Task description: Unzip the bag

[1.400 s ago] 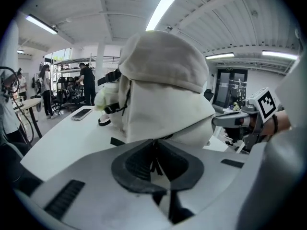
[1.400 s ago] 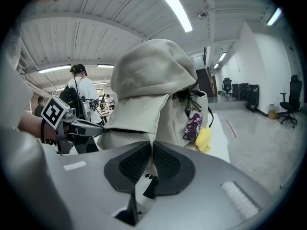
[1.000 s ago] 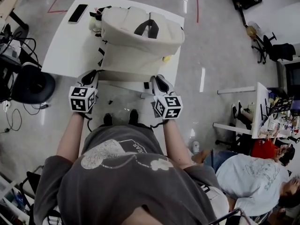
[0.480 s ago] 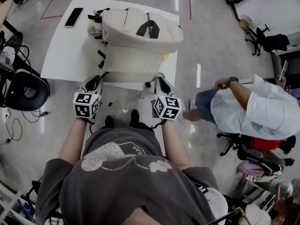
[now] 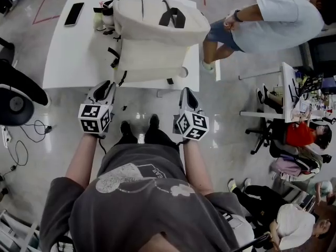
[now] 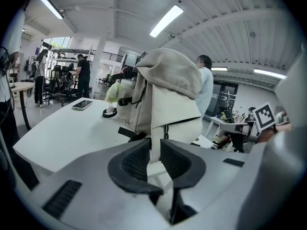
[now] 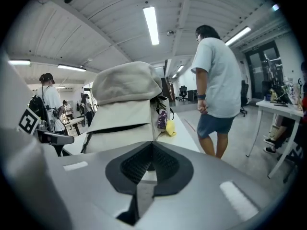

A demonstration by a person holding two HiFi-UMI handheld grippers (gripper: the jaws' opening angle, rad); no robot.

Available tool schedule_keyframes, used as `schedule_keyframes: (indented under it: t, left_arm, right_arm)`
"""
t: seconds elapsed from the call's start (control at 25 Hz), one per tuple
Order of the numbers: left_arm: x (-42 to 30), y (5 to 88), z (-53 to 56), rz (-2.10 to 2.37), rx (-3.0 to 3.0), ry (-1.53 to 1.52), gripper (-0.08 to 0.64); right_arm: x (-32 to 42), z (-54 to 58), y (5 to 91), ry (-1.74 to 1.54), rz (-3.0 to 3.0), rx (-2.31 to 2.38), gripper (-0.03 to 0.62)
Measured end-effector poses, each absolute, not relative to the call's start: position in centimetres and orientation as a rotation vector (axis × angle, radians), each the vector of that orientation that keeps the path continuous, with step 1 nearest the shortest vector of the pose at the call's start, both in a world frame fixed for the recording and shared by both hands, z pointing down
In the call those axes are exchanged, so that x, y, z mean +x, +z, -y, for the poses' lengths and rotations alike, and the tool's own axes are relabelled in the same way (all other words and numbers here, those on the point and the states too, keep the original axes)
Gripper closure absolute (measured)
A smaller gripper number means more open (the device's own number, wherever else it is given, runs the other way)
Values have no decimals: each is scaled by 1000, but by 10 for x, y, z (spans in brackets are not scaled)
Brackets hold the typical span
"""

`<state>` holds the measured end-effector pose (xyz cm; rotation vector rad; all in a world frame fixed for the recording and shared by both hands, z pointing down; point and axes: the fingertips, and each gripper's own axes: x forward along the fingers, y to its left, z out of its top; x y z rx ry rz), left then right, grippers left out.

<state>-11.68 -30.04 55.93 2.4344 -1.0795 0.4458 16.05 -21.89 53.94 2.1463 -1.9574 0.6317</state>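
The cream fabric backpack-style bag is touched by neither tool. The left gripper, low and left of centre in the head view, hangs off the near table edge. Its jaws are spreading apart with nothing between the pads, and the bag shows only beyond the gap. The right gripper, low and right of centre, has its pads pressed together on nothing.

Further out, the bag stands upright in the upper middle of the frame on a white rectangular table, its base close to the near edge. Black webbing straps hang down its left side. A small yellow-green soft toy sits just beside it, and a black flat phone lies at upper left. A person in a pale shirt stands at upper right, near the table corner.

Likely trouble:
- No zip pull can be made out, so a jaw could close on a strap or loose cloth instead.
- A one-sided tug could tip the unbraced bag or drag it off the near edge — it needs a steadying grip.
- The passer-by could be bumped.
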Motion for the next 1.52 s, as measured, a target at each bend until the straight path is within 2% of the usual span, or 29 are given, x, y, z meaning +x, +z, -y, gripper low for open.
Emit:
schedule_keyframes:
  t: [0.56, 0.68, 1.12, 1.52]
  left_arm:
    - [-104, 526, 218, 1158, 2428, 334, 511]
    - [-88, 516, 178, 1233, 2438, 334, 552]
    - [-46, 504, 36, 1336, 2394, 351, 554]
    - [-27, 495, -16, 1283, 2425, 355, 554]
  right_arm:
    - [150, 158, 524, 585, 2114, 2095, 594]
    - [158, 114, 526, 596, 2166, 2046, 594]
    - [191, -17, 544, 673, 2299, 1871, 594]
    - [180, -52, 532, 683, 2409, 1870, 594]
